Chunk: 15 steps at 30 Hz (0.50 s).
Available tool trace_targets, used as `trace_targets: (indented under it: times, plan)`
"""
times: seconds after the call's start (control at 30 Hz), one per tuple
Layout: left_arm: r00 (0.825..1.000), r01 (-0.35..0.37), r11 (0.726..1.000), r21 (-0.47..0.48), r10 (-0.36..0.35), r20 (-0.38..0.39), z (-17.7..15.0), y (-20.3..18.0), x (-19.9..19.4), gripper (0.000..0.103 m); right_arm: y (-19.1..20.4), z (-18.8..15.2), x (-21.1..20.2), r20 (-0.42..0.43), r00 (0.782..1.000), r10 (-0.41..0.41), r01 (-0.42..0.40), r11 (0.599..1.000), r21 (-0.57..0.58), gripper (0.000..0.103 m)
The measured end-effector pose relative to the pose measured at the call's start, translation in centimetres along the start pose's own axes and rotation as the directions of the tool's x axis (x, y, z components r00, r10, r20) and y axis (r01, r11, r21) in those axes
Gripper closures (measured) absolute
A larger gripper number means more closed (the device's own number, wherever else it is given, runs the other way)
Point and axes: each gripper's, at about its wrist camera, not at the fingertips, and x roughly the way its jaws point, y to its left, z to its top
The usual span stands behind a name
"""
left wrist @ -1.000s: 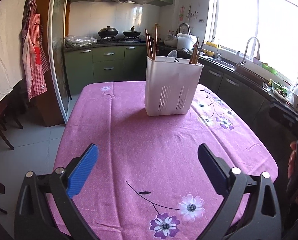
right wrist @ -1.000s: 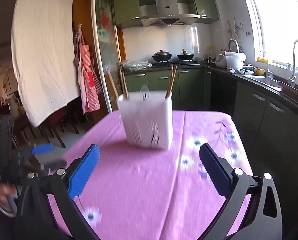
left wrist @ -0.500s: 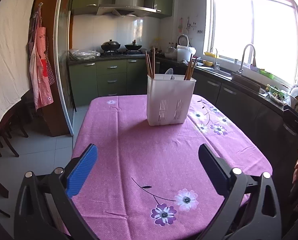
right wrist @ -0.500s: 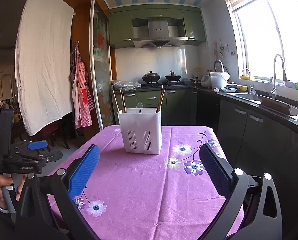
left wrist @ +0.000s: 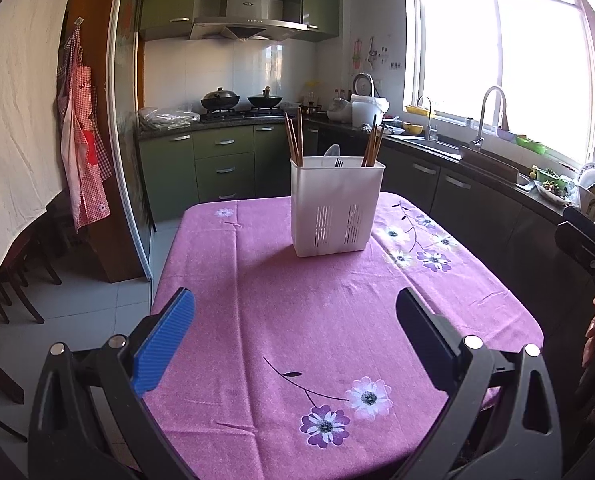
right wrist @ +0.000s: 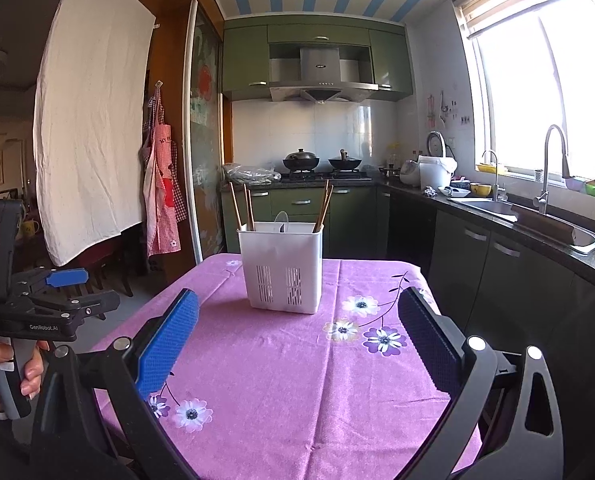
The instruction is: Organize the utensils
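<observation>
Standing upright on the pink flowered tablecloth (left wrist: pixel 305 320), a white slotted utensil holder (left wrist: pixel 335 208) is the landmark for all else; its long axis runs straight up, open mouth toward the ceiling, the slotted face turned to both cameras. Out of its left-hand corner rise brown chopsticks (left wrist: pixel 294 136), nearly vertical with tips up and leaning a little leftward; a second bundle of chopsticks (left wrist: pixel 373 144) pokes from the right-hand corner, tilted slightly right. Between the two bundles, a pale spoon bowl (left wrist: pixel 331 150) and the tines of a fork (left wrist: pixel 339 162) just clear the rim.

Nearer the camera than the holder and well apart from it, the left gripper (left wrist: pixel 295 336) hangs over the cloth with its fingers spread wide and nothing between them. The right gripper (right wrist: pixel 297 336) also sits on the near side of the holder, fingers equally wide and empty, the holder framed in the gap between them. In the right wrist view the left gripper appears again far to the left of the holder, gripped by a hand (right wrist: pixel 1 368).

Behind the holder stand green cabinets (left wrist: pixel 223 164) and a stove with two dark woks (left wrist: pixel 239 101); to its right runs a counter with a sink tap (left wrist: pixel 491 114).
</observation>
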Motion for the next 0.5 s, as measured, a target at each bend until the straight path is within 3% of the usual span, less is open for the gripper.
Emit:
trace_targets:
  times: [0.5]
  plan:
    - [1.000, -0.002, 1.000, -0.002, 0.002, 0.002, 0.12, 0.14, -0.21, 0.007, 0.35, -0.09, 0.77, -0.022, 1.000, 0.020, -0.020, 1.000, -0.010, 0.005]
